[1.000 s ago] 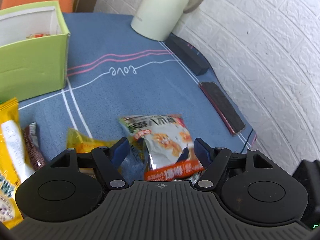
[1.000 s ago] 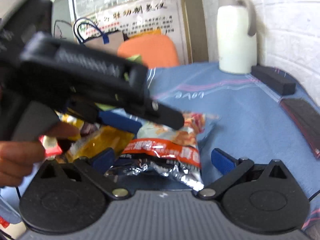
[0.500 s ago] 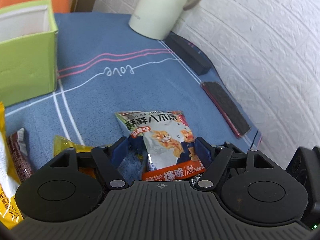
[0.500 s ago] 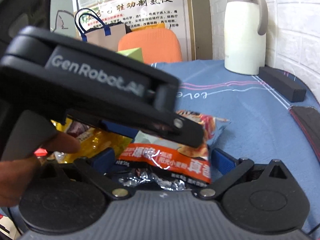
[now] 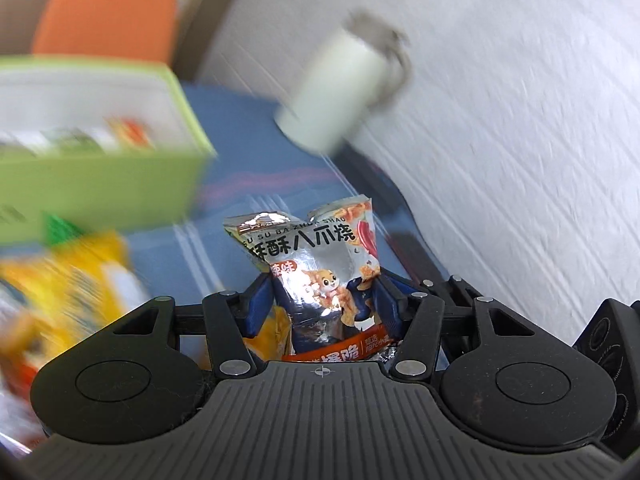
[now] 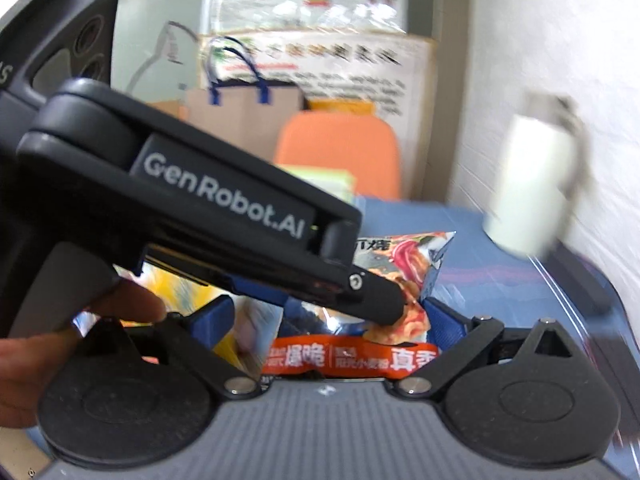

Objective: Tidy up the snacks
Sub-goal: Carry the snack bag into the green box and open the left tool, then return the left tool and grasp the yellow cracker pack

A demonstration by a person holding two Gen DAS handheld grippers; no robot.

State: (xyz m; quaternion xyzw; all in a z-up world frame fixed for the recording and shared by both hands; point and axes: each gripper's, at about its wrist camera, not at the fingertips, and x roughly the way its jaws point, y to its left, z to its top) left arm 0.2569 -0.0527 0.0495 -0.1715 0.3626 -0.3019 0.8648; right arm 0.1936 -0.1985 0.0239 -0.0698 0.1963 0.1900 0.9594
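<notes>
Between left tool (image 5: 320, 300) pads, pinched silver snack bag (image 5: 316, 264) reading "SU SU BA"; right tool (image 6: 328, 316) apparently wide.

Left gripper (image 5: 320, 300) is clamping a silver snack packet (image 5: 316, 268), blue pads pressing both sides; green box (image 5: 100, 184) is sitting left, blurred.

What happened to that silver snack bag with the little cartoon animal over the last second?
The left gripper closed its blue fingers on the silver snack bag and lifted it off the blue tablecloth; the bag now stands crumpled between them, and the view has swung up toward the green box. The right gripper stayed open behind the bag. The white jug kept its place by the wall.
</notes>
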